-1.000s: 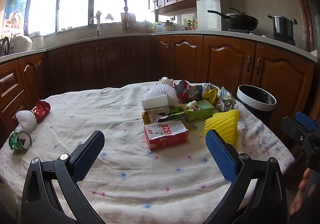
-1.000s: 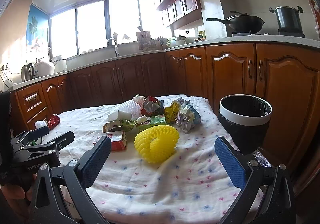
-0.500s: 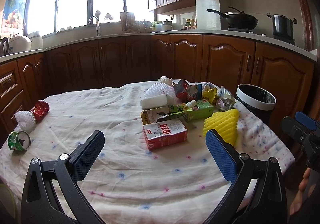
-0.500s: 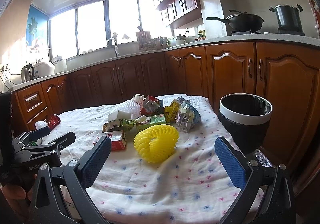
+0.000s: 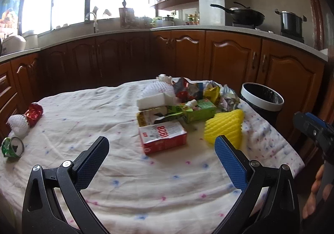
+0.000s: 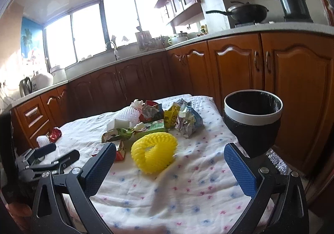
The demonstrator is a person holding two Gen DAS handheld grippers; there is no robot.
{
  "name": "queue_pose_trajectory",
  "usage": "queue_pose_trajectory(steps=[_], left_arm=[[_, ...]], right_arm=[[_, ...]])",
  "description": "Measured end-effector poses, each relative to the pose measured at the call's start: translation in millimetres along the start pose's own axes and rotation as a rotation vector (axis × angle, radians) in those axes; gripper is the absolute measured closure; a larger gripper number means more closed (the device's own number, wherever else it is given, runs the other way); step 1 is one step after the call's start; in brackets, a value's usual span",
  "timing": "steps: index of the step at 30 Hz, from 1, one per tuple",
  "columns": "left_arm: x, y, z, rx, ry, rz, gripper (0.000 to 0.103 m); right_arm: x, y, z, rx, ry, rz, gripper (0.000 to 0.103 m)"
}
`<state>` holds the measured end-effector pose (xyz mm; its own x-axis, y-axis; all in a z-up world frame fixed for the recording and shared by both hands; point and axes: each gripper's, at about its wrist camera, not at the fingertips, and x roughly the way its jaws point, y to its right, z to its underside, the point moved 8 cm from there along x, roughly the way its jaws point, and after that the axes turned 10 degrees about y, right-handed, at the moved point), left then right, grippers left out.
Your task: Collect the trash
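Left wrist view: the left gripper (image 5: 161, 150) hangs open and empty over a table (image 5: 117, 173) with 1 red box (image 5: 162, 137), 1 yellow foam net (image 5: 224, 126) and a heap of wrappers (image 5: 196, 93). 1 bin (image 5: 262, 101) stands beyond the table edge.

Right wrist view: the right gripper (image 6: 170, 160) is open, empty, with the net (image 6: 153, 151) between its fingers. The box (image 6: 120, 149) is partly hidden.
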<state>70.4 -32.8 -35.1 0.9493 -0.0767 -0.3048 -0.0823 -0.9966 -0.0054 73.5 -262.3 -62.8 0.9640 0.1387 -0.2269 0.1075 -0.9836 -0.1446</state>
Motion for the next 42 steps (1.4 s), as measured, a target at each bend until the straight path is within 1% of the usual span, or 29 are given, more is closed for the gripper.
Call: queue_pose_trajectory(steps=[4,6,12,15,17,20,21,23,26,27,28,29,31,32,33,34,35,36,37,39,40,41,42], left_arm=[[7.8,18.3,-3.7,0.027,-0.018,0.052,0.000],[14.0,29.1,-4.7,0.036,-0.034,0.082,0.000],[40.1,55.8,-6.7,0.018,-0.117,0.174,0.000],[50.9,65.6,-8.8,0.027,-0.133,0.190,0.000],[58.4,72.3,-9.1,0.046,-0.141,0.182,0.000],[72.6,80.7,-5.7,0.079,-0.169,0.170,0.001],[77.5,84.4,-3.8,0.089,-0.182,0.177,0.002],[84.9,87.2,-0.9,0.100,-0.203,0.183,0.005],[98.1,93.8,3.7,0.131,-0.236,0.188,0.012],[101.5,94.9,5.6,0.138,-0.242,0.188,0.018],[106.3,96.5,8.0,0.143,-0.259,0.194,0.028],[110.3,97.8,10.2,0.141,-0.272,0.203,0.033],[118.4,99.8,15.6,0.136,-0.307,0.221,0.062],[121.3,100.8,18.0,0.132,-0.321,0.231,0.068],[123.7,101.2,20.0,0.123,-0.335,0.244,0.079],[125.6,100.7,21.1,0.114,-0.346,0.255,0.086],[126.0,100.3,20.8,0.110,-0.348,0.258,0.089],[126.3,99.4,19.6,0.103,-0.345,0.262,0.089],[126.6,98.8,18.3,0.096,-0.343,0.266,0.090],[126.6,97.9,16.3,0.092,-0.338,0.273,0.091],[126.5,97.7,15.7,0.092,-0.335,0.274,0.092],[125.9,96.9,14.9,0.093,-0.332,0.274,0.092],[125.6,96.7,14.0,0.093,-0.328,0.274,0.092]], right_arm=[[13.3,12.3,-2.2,0.016,-0.031,0.000,0.000],[22.0,18.7,-3.8,0.042,-0.053,-0.014,0.000],[53.3,37.0,-13.6,0.089,-0.121,-0.034,0.000],[74.8,43.0,-16.0,0.101,-0.165,-0.050,0.000],[89.4,45.0,-16.3,0.102,-0.193,-0.057,0.006],[114.8,47.1,-12.7,0.116,-0.253,-0.078,0.011],[123.2,47.6,-10.8,0.117,-0.270,-0.081,0.012],[139.9,50.0,-6.3,0.117,-0.306,-0.083,0.020],[164.1,52.1,1.6,0.117,-0.354,-0.088,0.027],[169.6,52.9,3.5,0.120,-0.367,-0.090,0.028],[177.9,53.9,7.3,0.122,-0.384,-0.095,0.030],[183.2,54.5,9.9,0.124,-0.396,-0.096,0.032],[193.3,56.6,14.9,0.134,-0.414,-0.099,0.036],[198.3,58.3,17.7,0.142,-0.423,-0.102,0.040],[202.7,59.2,19.4,0.144,-0.429,-0.099,0.043],[205.8,59.2,21.9,0.144,-0.434,-0.097,0.051],[209.2,58.9,23.5,0.146,-0.442,-0.100,0.060],[211.8,59.5,26.2,0.148,-0.451,-0.099,0.064],[213.0,58.9,26.5,0.147,-0.452,-0.097,0.072],[211.9,58.3,25.7,0.141,-0.441,-0.101,0.077],[209.6,57.9,24.3,0.140,-0.433,-0.110,0.085],[205.1,58.6,22.1,0.141,-0.423,-0.113,0.088],[204.6,58.2,19.8,0.139,-0.416,-0.114,0.088]])
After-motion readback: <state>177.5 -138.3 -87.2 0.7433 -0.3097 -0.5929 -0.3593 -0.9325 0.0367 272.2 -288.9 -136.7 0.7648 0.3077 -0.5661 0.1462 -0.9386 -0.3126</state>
